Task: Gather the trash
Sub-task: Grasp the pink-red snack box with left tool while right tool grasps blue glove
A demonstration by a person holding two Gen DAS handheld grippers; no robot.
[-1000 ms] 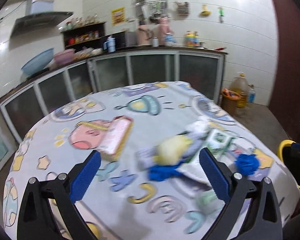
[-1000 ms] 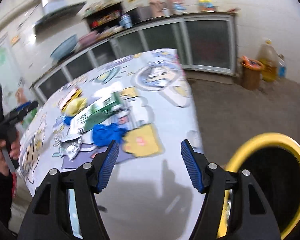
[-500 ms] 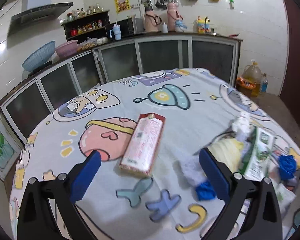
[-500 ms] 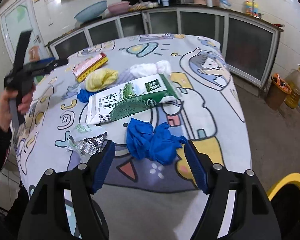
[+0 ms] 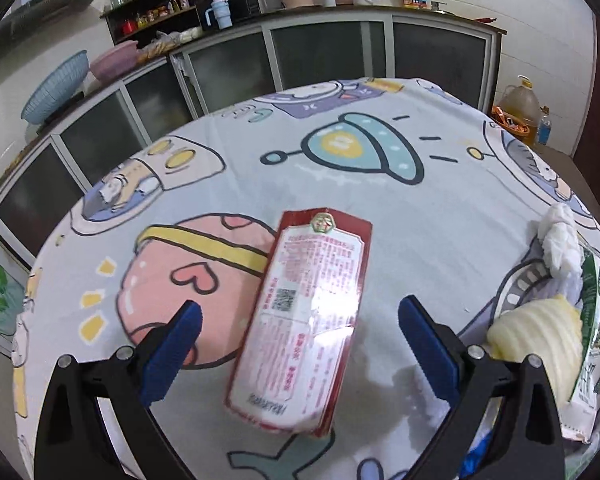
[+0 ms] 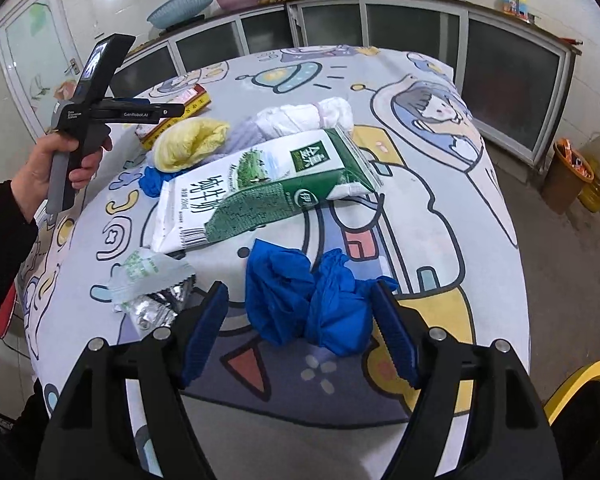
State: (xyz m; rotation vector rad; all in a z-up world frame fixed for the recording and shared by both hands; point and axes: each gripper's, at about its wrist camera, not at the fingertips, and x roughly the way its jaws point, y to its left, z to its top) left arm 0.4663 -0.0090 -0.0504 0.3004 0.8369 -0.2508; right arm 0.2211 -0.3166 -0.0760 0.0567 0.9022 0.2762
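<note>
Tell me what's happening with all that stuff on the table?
A person is tidying up trash with a gripper in each hand. The left gripper is open around a red and white packet lying flat on the tablecloth. The right gripper is open around a crumpled blue glove. Neither has grabbed anything yet. A green milk carton, a yellow wad and a foil wrapper wait nearby.
</note>
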